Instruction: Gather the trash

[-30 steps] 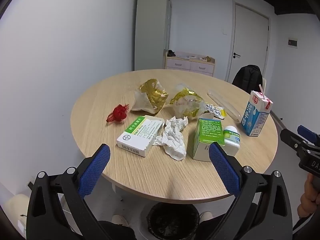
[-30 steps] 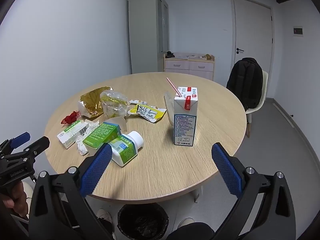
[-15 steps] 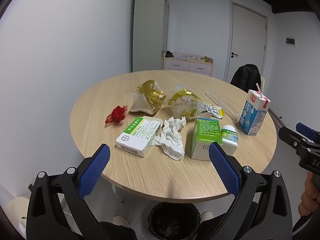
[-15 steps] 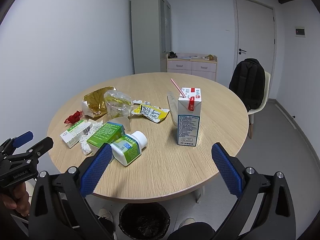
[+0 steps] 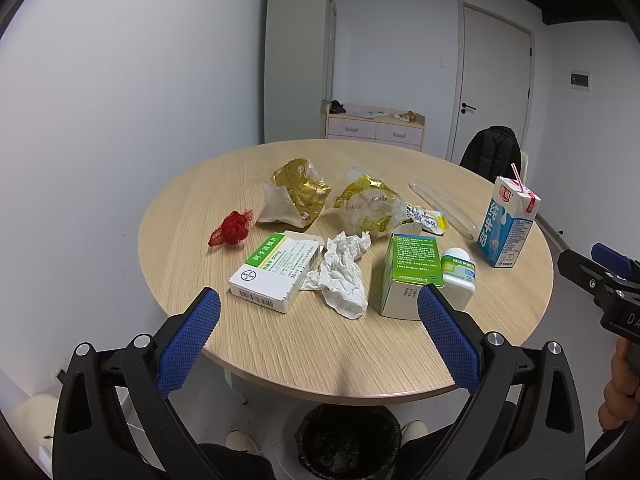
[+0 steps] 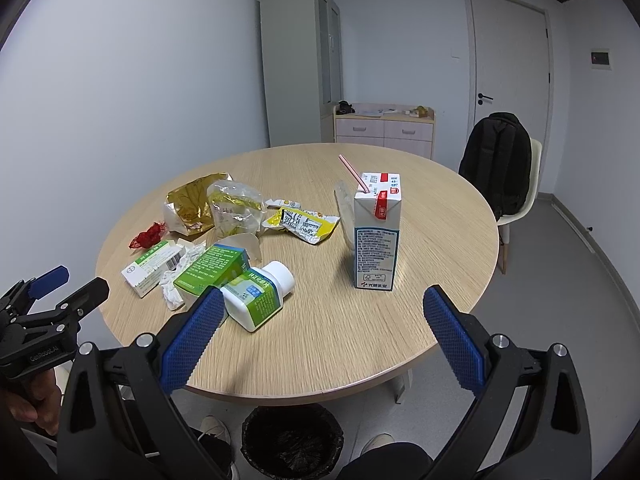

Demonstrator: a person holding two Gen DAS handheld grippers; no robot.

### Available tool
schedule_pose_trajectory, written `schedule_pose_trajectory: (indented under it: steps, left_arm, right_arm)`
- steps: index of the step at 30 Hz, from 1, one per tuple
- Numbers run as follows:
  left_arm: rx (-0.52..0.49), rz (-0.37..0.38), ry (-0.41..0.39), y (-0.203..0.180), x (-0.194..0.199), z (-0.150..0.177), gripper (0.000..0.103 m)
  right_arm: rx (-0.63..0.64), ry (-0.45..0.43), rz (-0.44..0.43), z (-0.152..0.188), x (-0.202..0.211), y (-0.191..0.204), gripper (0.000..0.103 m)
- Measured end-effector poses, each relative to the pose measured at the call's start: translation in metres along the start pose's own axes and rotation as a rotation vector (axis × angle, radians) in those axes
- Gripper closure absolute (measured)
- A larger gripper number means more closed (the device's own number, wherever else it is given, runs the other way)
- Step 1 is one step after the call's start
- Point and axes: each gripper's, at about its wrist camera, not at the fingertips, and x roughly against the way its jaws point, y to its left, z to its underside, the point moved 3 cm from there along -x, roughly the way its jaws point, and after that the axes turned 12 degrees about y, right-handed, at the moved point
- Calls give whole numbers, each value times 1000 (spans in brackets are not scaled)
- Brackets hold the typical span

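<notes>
Trash lies scattered on the round table (image 5: 280, 364): a milk carton (image 6: 377, 236) stands upright, a white bottle (image 6: 258, 294) lies beside a green box (image 6: 212, 268), with crumpled tissue (image 5: 340, 272) and wrappers (image 5: 296, 196) nearby. A black bin (image 6: 292, 442) sits under the near edge. Both the left gripper (image 5: 320, 336) and right gripper (image 6: 320, 336) hover level before the table, fingers spread wide, empty
</notes>
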Motion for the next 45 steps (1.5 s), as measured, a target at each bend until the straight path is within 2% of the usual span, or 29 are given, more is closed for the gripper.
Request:
schedule_pose_trajectory:
  steps: [45]
  left_arm:
    - [-1,-19,8,3,-1,0,6]
  right_arm:
    - [-5,-1,8,3,0,-3,8]
